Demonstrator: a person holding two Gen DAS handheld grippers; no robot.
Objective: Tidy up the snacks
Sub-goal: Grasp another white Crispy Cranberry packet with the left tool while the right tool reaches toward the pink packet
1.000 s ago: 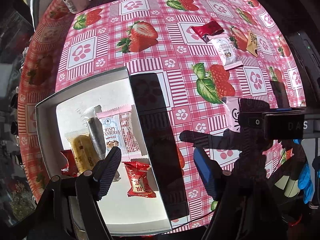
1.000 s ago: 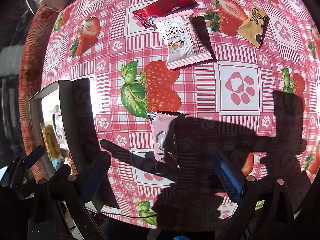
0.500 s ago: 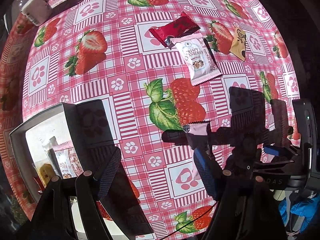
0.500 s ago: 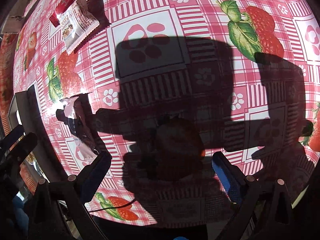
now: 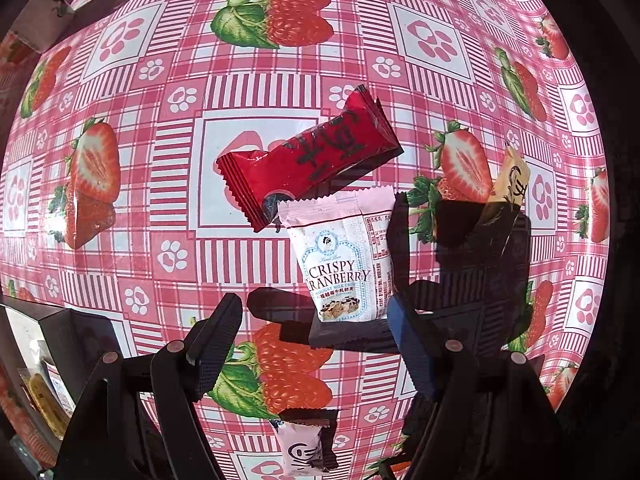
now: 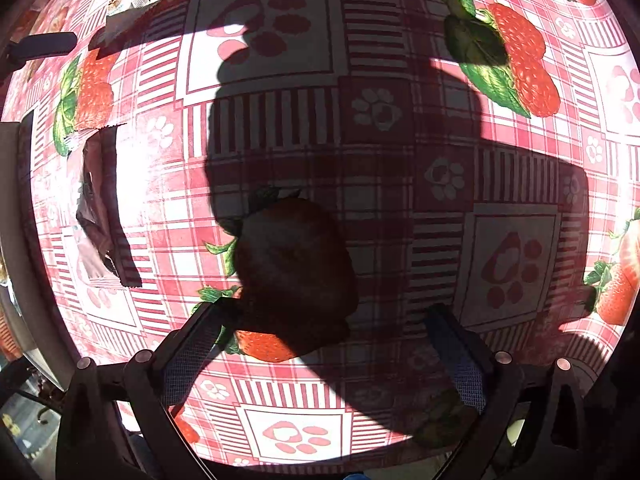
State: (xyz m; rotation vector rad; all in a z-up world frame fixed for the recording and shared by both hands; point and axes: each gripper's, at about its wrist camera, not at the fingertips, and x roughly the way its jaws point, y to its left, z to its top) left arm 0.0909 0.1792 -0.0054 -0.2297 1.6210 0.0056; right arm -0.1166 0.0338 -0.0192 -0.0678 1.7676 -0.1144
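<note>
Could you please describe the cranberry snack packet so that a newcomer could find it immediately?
On the pink checked strawberry-print tablecloth, look just below the glossy red foil snack wrapper. The pale pink-and-white plastic packet there alone reads "Crispy Cranberry".

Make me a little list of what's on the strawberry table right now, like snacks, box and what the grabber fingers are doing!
Table cover: pink checked cloth with strawberries and paw prints
Red snack: red packet, loose on the cloth
Cranberry snack: Crispy Cranberry packet, just below the red one, overlapping its edge
Yellow snack: yellow packet, to their right
Pink snack: small pink packet, bottom edge
Box: tray at far left, snacks inside
Left gripper: fingers open, holding nothing
Right gripper: fingers open, only cloth between them
</note>
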